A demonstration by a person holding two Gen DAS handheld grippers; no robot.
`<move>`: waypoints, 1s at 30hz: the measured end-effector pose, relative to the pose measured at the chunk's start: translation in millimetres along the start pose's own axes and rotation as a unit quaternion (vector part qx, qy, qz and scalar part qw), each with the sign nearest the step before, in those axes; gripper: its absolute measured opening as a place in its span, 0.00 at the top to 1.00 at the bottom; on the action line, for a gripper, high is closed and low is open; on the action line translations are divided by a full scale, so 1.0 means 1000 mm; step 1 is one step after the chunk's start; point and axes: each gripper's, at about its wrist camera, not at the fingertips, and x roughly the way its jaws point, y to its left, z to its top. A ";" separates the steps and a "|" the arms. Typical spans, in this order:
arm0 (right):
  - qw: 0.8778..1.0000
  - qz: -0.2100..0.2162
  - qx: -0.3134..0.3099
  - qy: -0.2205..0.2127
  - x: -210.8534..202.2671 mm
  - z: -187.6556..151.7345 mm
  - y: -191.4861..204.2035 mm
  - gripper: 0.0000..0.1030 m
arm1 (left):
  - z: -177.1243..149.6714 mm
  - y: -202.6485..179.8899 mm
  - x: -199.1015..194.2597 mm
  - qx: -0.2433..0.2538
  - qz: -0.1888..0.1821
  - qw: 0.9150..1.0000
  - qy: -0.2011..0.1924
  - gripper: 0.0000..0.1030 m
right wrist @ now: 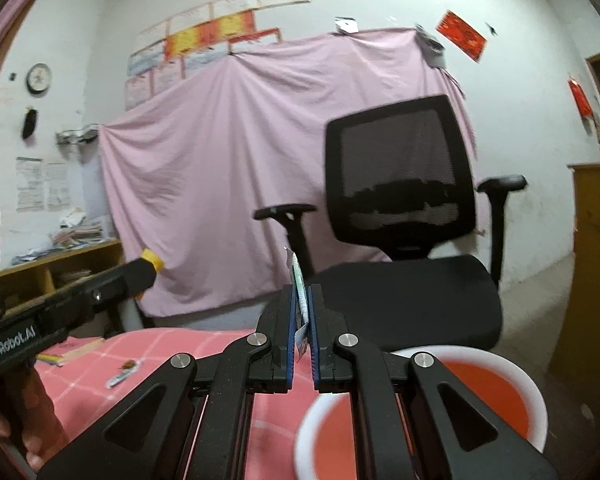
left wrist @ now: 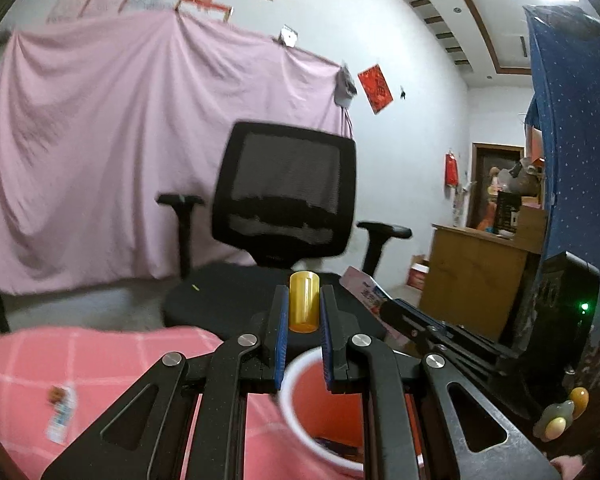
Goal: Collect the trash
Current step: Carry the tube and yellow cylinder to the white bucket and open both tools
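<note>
- The left claw [left wrist: 304,312] is pinching one amber-yellow pill bottle [left wrist: 303,300] between its blue pads, the jaws standing only as far apart as the bottle is wide; the bottle's lower end is sitting down between the pads.
- The right claw [right wrist: 301,312] is gripping one thin white sachet [right wrist: 298,280] edge-on with the jaws nearly together; its print is showing too little to read.
- In the left wrist view the right claw [left wrist: 387,302] is reaching in from the right with a pink-and-white packet [left wrist: 359,284], partly hidden behind its arm.
- In the right wrist view the left claw [right wrist: 146,270] is coming in from the left, with only the bottle's yellow tip [right wrist: 152,260] peeking out.
- One white-rimmed red basin [right wrist: 495,364] is lying below both claws, half covered by the claw linkages and blurred; dark bits in its bottom are too smeared to identify.
- One small wrapper [right wrist: 124,372] is lying on the pink checked worktop [right wrist: 188,344], its label unreadable.
- One black mesh office chair [right wrist: 399,184] is standing behind the worktop, motion-blurred.
- A hand [right wrist: 28,432] is being cut off at the lower left edge.
</note>
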 end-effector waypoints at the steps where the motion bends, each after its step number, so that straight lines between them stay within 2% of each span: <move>1: 1.000 -0.004 0.004 0.003 0.001 0.000 -0.004 0.95 | -0.001 -0.002 0.009 -0.008 -0.006 1.000 0.011 0.89; 14: 0.996 -0.052 0.056 0.044 0.013 -0.006 -0.047 0.94 | -0.013 -0.004 0.063 -0.066 -0.039 0.992 0.100 0.89; 17: 0.996 -0.057 0.058 0.046 0.013 -0.007 -0.049 0.94 | -0.016 0.000 0.073 -0.080 -0.047 0.988 0.123 0.79; 18: 0.996 -0.058 0.058 0.047 0.013 -0.007 -0.050 0.94 | -0.019 0.001 0.073 -0.086 -0.049 0.987 0.125 0.73; 19: 0.995 -0.058 0.058 0.048 0.013 -0.007 -0.050 0.94 | -0.019 0.002 0.075 -0.092 -0.050 0.986 0.127 0.72; 24: 0.995 -0.058 0.054 0.053 0.015 -0.009 -0.049 0.94 | -0.021 0.008 0.076 -0.107 -0.050 0.984 0.135 0.72; 30: 0.996 -0.054 0.048 0.052 0.017 -0.007 -0.043 0.94 | -0.015 0.019 0.066 -0.106 -0.027 0.987 0.118 0.71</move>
